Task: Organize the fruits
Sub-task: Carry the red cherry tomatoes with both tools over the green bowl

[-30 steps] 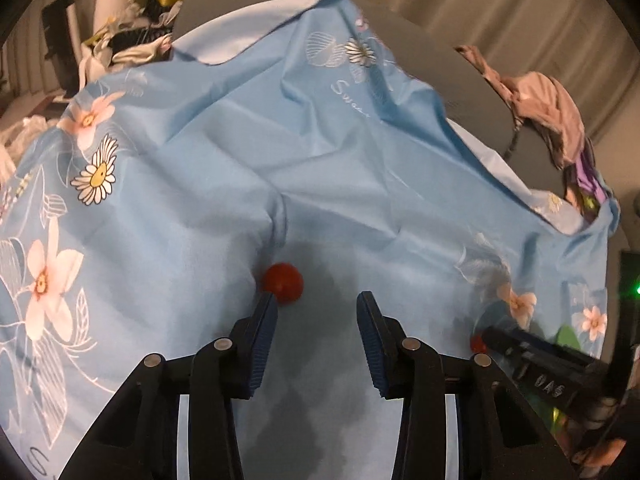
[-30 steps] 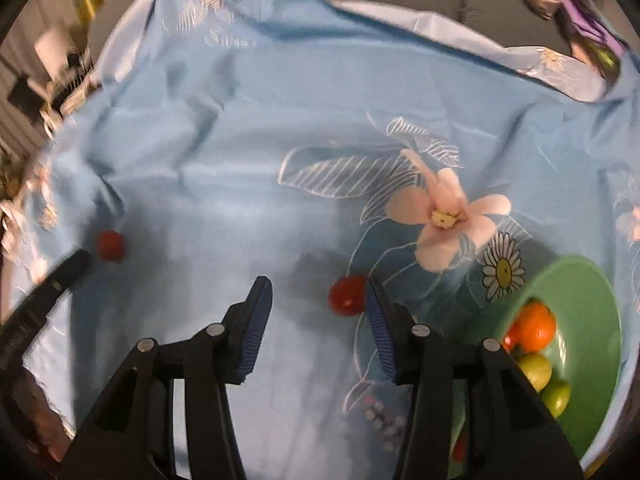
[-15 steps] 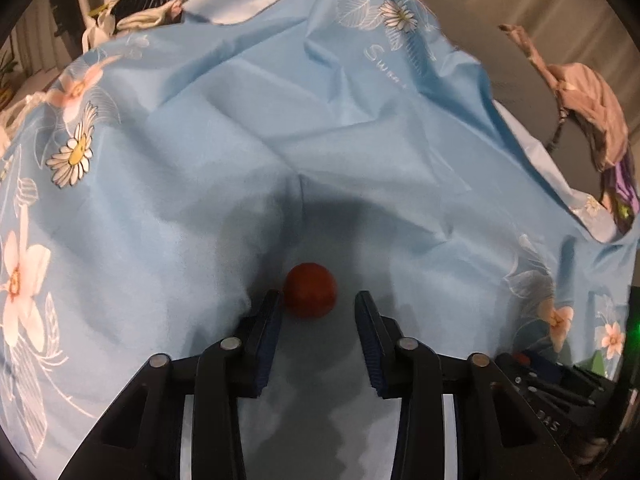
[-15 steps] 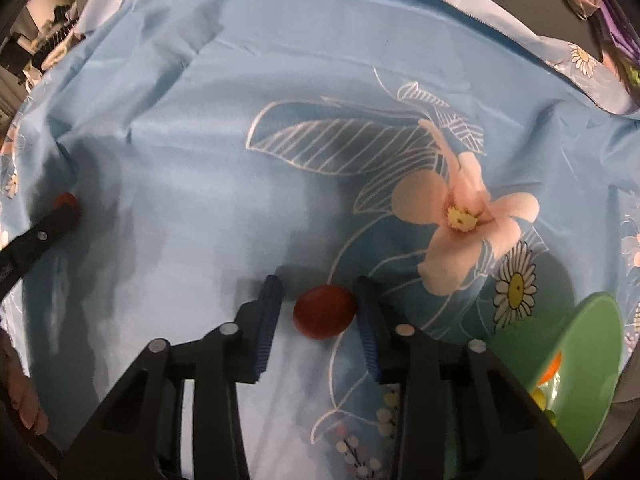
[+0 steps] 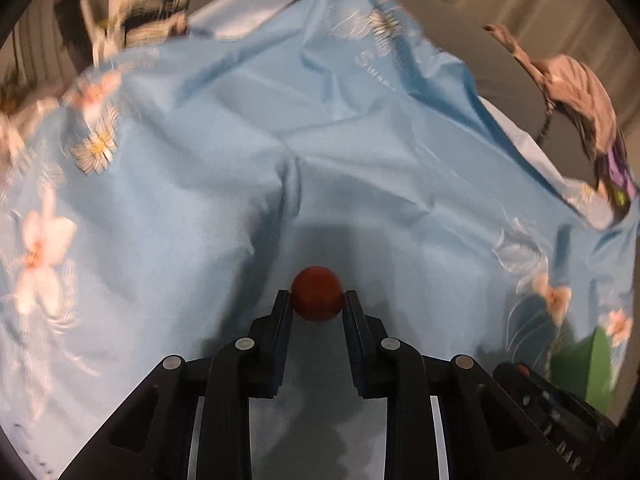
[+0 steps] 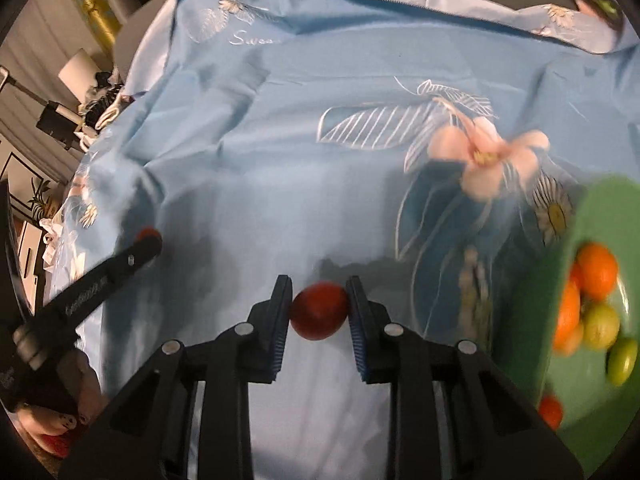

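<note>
A small red fruit (image 5: pixel 317 286) lies on the blue flowered cloth (image 5: pixel 360 160); my left gripper (image 5: pixel 316 300) is closing its jaws on it, both pads touching its sides. In the right wrist view a second red fruit (image 6: pixel 319 314) sits between the pads of my right gripper (image 6: pixel 319 292), whose jaws are closing and pressing on it. The left gripper's finger (image 6: pixel 108 276) shows at the left of that view, with its fruit (image 6: pixel 147 234) at the tip. A green bowl (image 6: pixel 532 320) at the right holds oranges (image 6: pixel 598 270) and green fruits (image 6: pixel 602 326).
The cloth is creased, with a fold (image 5: pixel 292 184) just beyond the left gripper. Crumpled clothing (image 5: pixel 580 92) lies on the grey surface at the far right edge. Clutter (image 5: pixel 132 28) stands behind the cloth at the far left. A hand (image 6: pixel 52 428) holds the left gripper.
Both grippers went from open to shut on their red fruits. The left one slid forward until its fruit sat between the pads. The right view shifted, so the green bowl looks closer.
</note>
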Tool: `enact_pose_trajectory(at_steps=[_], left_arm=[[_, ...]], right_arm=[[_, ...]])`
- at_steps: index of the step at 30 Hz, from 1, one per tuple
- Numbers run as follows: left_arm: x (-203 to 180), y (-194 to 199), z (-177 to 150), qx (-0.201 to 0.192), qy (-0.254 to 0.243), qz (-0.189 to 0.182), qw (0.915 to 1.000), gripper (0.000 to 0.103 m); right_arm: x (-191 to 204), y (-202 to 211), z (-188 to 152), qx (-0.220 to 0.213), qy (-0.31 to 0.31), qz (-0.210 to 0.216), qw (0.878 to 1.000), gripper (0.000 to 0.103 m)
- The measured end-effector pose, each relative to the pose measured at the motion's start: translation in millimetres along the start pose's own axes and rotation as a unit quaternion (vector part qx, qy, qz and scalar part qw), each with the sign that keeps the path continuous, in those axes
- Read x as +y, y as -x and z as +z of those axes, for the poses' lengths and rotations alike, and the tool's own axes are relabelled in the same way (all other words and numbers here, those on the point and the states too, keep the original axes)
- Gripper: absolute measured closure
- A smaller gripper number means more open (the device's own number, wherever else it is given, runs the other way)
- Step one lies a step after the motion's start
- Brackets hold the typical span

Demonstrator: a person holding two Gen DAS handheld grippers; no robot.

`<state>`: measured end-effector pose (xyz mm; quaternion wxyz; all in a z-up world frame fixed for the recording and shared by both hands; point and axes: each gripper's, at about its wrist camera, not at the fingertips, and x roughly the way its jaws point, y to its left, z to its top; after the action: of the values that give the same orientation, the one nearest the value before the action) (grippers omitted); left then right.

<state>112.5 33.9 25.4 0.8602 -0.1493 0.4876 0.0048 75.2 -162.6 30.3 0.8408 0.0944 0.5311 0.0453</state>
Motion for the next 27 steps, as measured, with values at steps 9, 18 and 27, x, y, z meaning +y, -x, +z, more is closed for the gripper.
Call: enact_pose_trajectory(at_steps=[9,18,27], left_arm=[[-28,58,-11,-0.060,-0.056,-0.036,0.9959,0.077],[-65,87,-31,-0.091,-0.114,-0.063,0.9874,0.077],[-95,101,-54,-0.108,-0.166,-0.067,0.9779,0.077]], right_arm=[[-10,47,-39,-0.083,-0.040,0.041,0.995,0.075],[-29,62,-40,-0.107,-0.062,0.038,0.992,0.075],[-55,96,-45,-0.158,-0.093,0.024,0.983,0.074]])
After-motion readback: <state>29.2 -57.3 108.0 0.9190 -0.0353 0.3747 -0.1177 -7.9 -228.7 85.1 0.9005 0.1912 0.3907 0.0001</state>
